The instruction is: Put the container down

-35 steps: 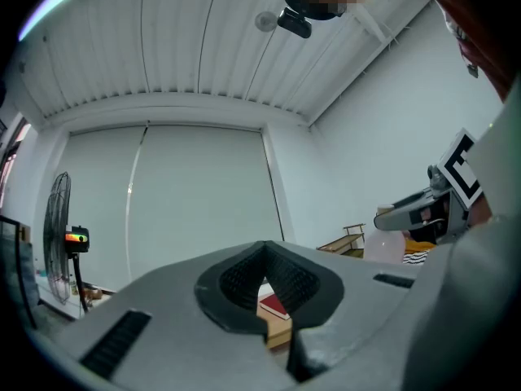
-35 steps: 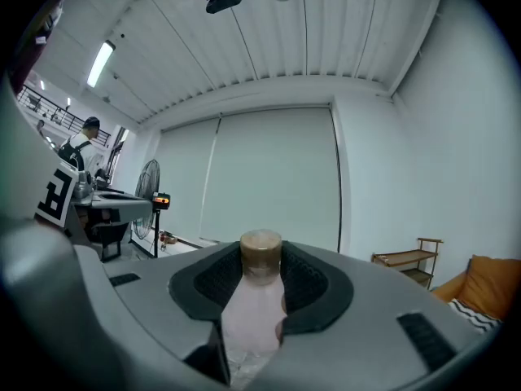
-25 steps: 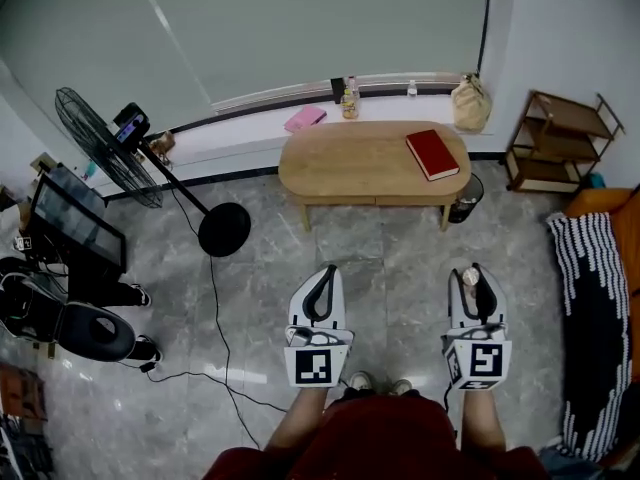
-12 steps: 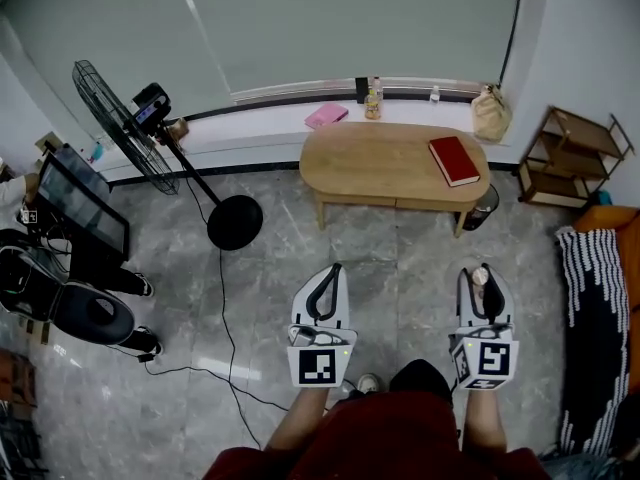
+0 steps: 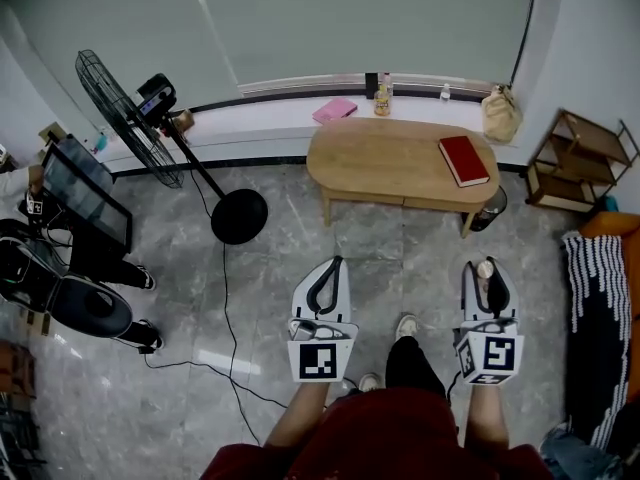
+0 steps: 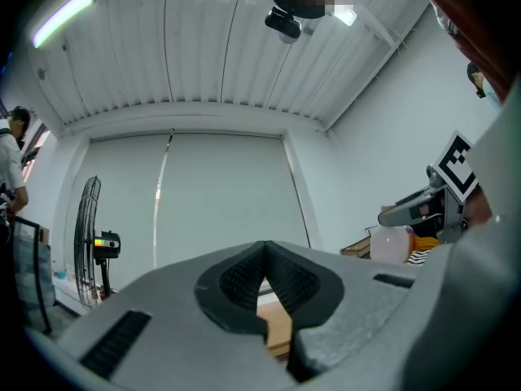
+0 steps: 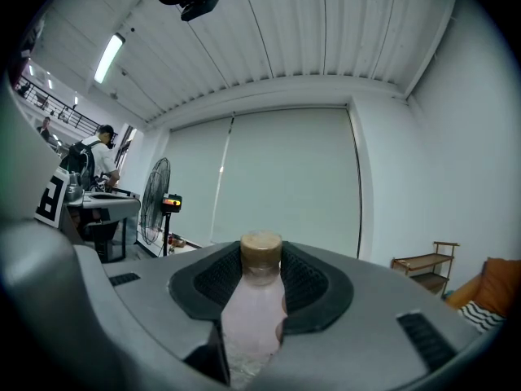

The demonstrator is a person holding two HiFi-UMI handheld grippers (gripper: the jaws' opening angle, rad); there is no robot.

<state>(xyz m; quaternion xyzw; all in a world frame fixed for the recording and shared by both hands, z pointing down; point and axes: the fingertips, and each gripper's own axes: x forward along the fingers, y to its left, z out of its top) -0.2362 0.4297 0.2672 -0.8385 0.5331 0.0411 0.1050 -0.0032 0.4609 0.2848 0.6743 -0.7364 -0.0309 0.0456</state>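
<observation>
Container, clamped between right gripper jaws

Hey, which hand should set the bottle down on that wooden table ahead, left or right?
Right. The right gripper clamps the bottle between its jaws, while the left gripper is shut and empty. The wooden table lies ahead of both, with bare top to spare.

You stand in a room furnished like a living room, with recording gear along one side. A low oval wooden table holding a red book sits on a grey marble-tile floor, below a wide roller blind. A small wooden shelf and an orange seat are at the right, a pedestal fan and a monitor at the left
</observation>
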